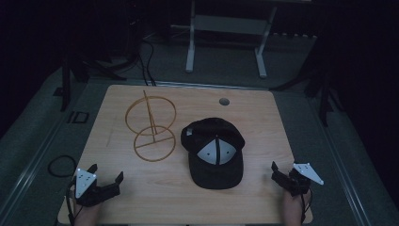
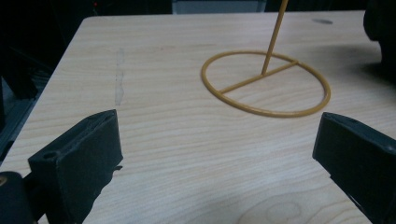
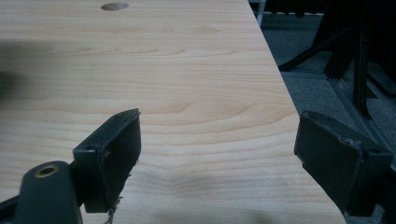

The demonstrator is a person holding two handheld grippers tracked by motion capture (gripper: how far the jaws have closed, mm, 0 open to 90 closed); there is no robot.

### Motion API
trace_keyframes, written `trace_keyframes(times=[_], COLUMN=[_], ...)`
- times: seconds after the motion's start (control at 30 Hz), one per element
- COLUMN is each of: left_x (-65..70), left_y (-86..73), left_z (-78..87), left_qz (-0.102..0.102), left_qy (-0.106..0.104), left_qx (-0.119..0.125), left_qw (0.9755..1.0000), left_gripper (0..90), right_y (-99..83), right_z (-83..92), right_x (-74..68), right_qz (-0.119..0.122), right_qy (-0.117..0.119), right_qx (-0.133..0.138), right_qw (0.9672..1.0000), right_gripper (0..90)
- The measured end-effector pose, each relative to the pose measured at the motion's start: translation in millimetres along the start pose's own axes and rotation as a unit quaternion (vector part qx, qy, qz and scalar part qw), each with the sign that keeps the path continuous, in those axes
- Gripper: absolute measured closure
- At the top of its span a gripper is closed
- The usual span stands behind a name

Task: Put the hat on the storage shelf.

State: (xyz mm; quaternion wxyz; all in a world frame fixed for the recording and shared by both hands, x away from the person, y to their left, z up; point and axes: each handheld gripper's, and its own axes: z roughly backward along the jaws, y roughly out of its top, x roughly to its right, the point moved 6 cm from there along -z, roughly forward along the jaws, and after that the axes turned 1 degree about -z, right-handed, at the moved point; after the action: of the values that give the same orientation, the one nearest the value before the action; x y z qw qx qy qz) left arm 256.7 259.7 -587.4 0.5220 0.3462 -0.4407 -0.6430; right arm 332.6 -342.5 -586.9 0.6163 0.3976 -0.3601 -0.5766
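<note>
Black cap (image 1: pixel 214 155) sits right-centre on the table (image 1: pixel 263 197), brim toward the person, a grey triangular panel on its crown, soft fabric, nothing touching it. Bare wood on its near and right sides, plenty of room there. Just to its left stands the wire stand (image 1: pixel 151 127): thin mustard-yellow metal, a flat ring base with a crossbar, a slim rod rising to an upper hoop, close beside the cap but apart from it. Left gripper (image 1: pixel 106 173) rests at the near left corner, jaws spread wide and empty, facing the stand's base ring (image 2: pixel 266 84) across open wood grain. Right gripper (image 1: pixel 274 170) sits at the near right edge, jaws parted, holding nothing, the table's right edge (image 3: pixel 275 79) just beside it. A small round hole (image 1: pixel 224 101) marks the far side.
</note>
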Motion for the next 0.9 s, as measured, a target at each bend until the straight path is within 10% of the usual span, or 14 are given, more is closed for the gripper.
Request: trace_keyframes(times=[0.57, 0.9], left_x=[2.0, 13.7], left_y=[-0.6, 9.3], left_z=[0.5, 2.8], left_qz=[-0.005, 0.003], left_qy=[-0.002, -0.022], left_qx=[-0.003, 0.038], left_qw=[1.0, 0.999], left_gripper=[1.7, 1.7], right_y=[-1.1, 24.7], right_z=[-0.9, 7.0], right_x=[3.1, 1.6], right_qz=[-0.016, -0.015], right_qy=[-0.004, 0.01], right_qx=[-0.013, -0.022], right_qw=[0.9998, 0.9996], right_gripper=[14.6, 13.1])
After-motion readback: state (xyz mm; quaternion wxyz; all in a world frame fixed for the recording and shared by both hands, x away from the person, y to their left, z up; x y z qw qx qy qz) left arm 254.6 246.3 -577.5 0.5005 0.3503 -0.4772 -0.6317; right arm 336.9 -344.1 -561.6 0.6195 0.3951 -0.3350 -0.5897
